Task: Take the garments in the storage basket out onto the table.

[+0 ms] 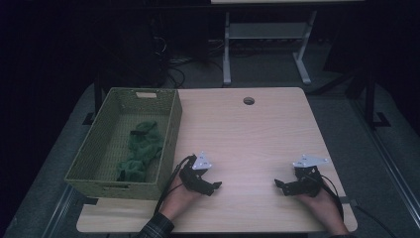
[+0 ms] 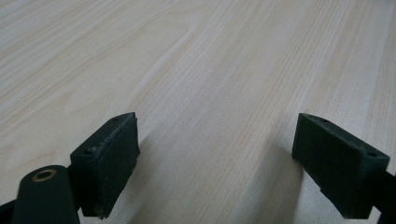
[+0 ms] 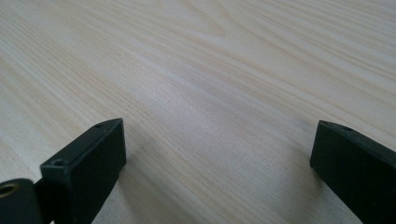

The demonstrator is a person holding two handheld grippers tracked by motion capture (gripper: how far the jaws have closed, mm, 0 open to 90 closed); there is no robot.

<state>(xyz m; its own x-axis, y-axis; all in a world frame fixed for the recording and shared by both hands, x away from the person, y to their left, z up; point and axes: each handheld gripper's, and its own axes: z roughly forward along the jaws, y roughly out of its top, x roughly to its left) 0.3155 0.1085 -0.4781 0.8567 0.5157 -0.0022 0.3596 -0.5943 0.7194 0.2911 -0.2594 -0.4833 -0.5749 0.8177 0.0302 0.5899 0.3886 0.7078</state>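
Resting on the table (image 1: 247, 134), left gripper (image 1: 214, 187) and right gripper (image 1: 278, 184) both gape empty; green cloth (image 1: 141, 151), at ten o'clock, lies half-hidden inside the basket (image 1: 116, 188).

Both black grippers, left gripper (image 1: 218, 185) and right gripper (image 1: 278, 184), carry grey three-cornered plates and trailing black cables; a plaid sleeve (image 1: 157, 229) at seven o'clock.

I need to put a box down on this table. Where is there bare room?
The light wooden table is bare between the green woven basket and its right edge, from the round cable hole down to the left gripper and right gripper. The gap between them is narrower. The basket holds green cloth.
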